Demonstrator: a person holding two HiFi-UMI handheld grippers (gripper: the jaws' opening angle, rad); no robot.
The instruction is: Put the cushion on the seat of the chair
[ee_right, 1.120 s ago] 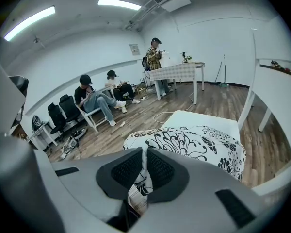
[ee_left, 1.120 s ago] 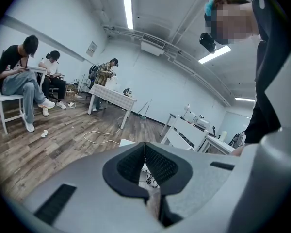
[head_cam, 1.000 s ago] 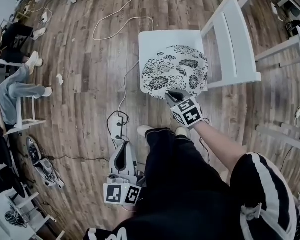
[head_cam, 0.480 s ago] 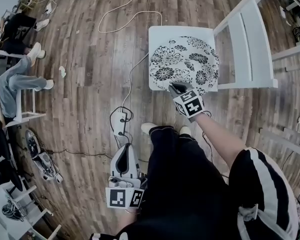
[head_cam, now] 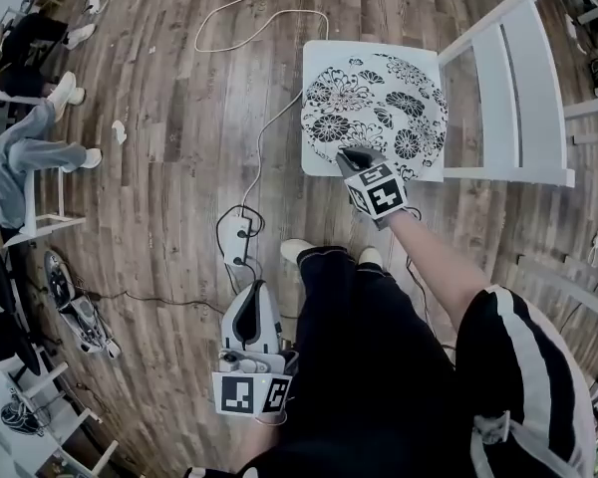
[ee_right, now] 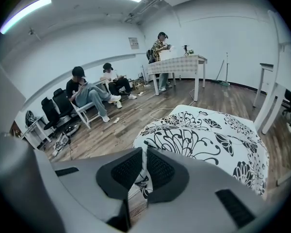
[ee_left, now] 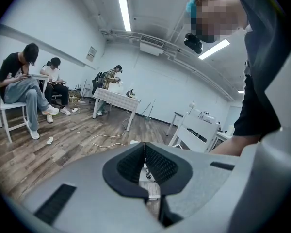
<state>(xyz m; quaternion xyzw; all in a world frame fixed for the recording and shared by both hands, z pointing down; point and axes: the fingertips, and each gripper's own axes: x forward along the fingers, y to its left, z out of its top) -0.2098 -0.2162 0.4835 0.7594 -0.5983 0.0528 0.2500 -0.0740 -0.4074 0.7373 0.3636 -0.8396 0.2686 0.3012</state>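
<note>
On the square white seat (head_cam: 316, 56) rests a rounded, floral-printed fabric cushion (head_cam: 379, 108).

The person wears black trousers (head_cam: 364, 366), a black short-sleeved top (head_cam: 523, 366) with white stripes at lower right, and white shoes (head_cam: 297, 250) mid-frame. The left gripper (head_cam: 256, 289) and right gripper (head_cam: 352, 155) are pale grey shells with black ribbed fingers (ee_right: 127, 170), each carrying a black-and-white marker cube (head_cam: 379, 193).

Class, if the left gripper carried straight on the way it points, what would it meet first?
Probably the white chair, at its seat edge under the floral cushion, which shows just beyond the left gripper's shut jaws; depth is unclear.
</note>
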